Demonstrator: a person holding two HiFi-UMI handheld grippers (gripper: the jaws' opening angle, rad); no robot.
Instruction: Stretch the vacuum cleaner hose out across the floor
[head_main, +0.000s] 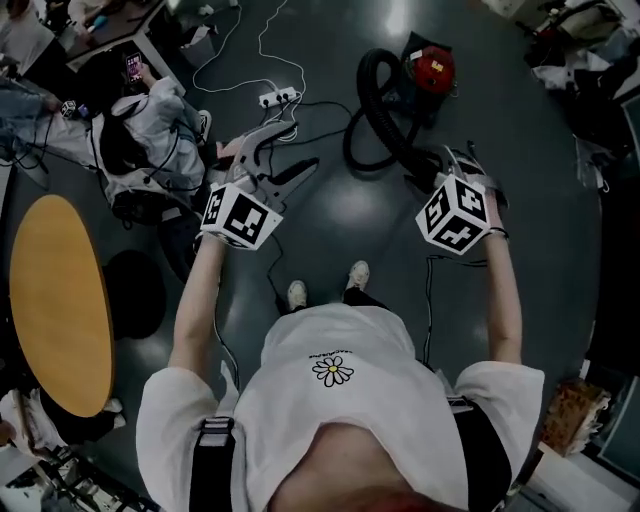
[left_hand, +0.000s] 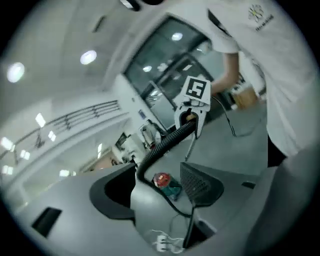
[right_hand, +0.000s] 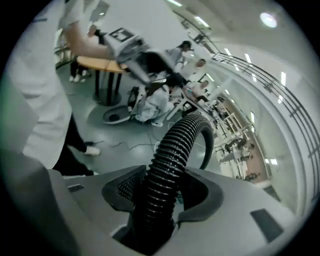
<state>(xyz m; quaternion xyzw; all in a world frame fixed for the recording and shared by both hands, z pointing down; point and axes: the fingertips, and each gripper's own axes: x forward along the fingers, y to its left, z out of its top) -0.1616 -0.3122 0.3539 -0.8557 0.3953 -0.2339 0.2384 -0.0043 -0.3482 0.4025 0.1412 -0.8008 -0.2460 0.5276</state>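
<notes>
Arms both reach forward and down, elbows nearly straight, over the floor (head_main: 340, 215) on the near side of the vacuum cleaner (head_main: 432, 70). One vacuum cleaner, one hose (head_main: 370, 80), two grippers. Right gripper (right_hand: 162, 192) is clamped on the black ribbed hose, which curls in a loop beside the vacuum cleaner. Left gripper (left_hand: 157, 187), farther from the vacuum cleaner, has its jaws spread wide, with nothing between them.

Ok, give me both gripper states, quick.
Left gripper: open, nothing between its jaws.
Right gripper: closed on the black vacuum hose.
</notes>
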